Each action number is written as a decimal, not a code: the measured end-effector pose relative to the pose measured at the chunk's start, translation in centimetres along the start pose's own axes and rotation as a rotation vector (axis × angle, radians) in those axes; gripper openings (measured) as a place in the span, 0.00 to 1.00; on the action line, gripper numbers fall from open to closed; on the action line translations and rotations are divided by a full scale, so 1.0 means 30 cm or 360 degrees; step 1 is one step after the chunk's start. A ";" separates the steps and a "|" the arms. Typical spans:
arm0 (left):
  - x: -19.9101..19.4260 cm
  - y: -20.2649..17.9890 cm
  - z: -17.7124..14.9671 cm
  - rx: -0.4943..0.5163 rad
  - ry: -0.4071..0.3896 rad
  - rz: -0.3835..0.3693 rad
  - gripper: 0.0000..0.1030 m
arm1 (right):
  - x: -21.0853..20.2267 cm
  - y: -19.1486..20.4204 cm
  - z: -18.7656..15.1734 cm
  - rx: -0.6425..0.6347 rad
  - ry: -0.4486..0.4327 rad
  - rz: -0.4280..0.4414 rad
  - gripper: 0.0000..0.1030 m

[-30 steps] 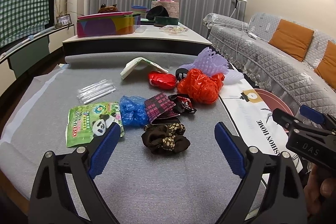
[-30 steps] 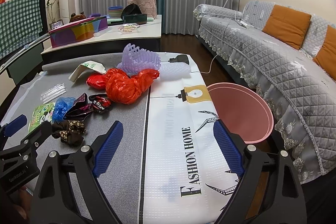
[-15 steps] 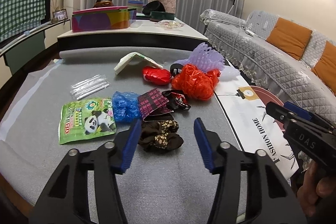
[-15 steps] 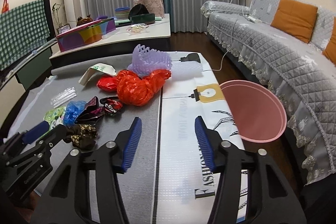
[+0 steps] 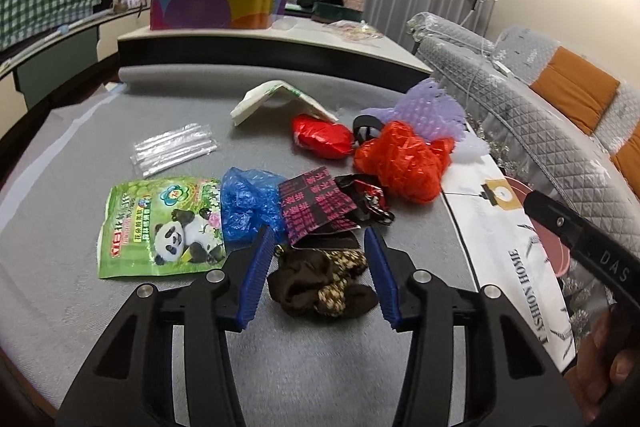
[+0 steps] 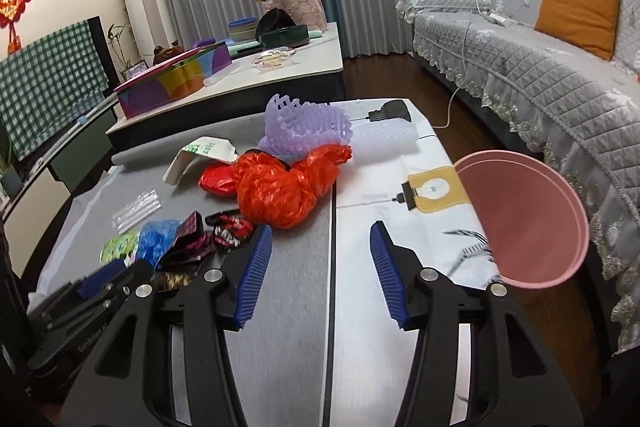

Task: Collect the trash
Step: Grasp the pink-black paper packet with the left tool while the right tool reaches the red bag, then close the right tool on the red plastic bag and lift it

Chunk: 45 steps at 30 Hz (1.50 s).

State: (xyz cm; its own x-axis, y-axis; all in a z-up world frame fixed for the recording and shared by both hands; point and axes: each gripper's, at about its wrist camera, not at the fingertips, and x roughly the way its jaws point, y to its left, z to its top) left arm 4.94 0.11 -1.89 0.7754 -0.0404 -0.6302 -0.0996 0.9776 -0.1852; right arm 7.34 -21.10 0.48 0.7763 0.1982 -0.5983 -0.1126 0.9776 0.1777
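Observation:
Trash lies on the grey table (image 5: 80, 307): a brown crumpled wrapper (image 5: 320, 283), a green panda bag (image 5: 160, 223), a blue plastic bag (image 5: 248, 203), a dark pink-printed packet (image 5: 316, 203), red plastic bags (image 5: 404, 159) (image 6: 288, 187), purple foam net (image 6: 304, 127). My left gripper (image 5: 318, 275) is open, its blue pads either side of the brown wrapper, not closed on it. My right gripper (image 6: 320, 275) is open and empty over the table, right of the pile. A pink bin (image 6: 520, 219) stands at the table's right edge.
A clear straw packet (image 5: 172, 147) and a white folded carton (image 5: 280, 99) lie farther back. A white "Fashion Home" mat (image 6: 400, 227) covers the table's right part. A low table with boxes (image 6: 180, 83) stands behind; a grey sofa (image 6: 540, 67) on the right.
My left gripper moved forward and down to straddle the brown wrapper, its jaws narrowed. My right gripper's jaws also narrowed and it drew nearer the red bags.

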 end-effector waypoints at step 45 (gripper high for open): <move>0.134 0.012 0.053 0.0016 0.0155 0.0040 0.13 | 0.353 0.045 0.090 -0.0059 0.0289 0.0289 0.42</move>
State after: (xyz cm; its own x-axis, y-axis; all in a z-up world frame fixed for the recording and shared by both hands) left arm 9.03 0.63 -3.30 0.7082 -0.0354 -0.7051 -0.1115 0.9806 -0.1611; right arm 17.09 -17.88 -3.52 0.6177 0.3770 -0.6902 -0.2654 0.9260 0.2683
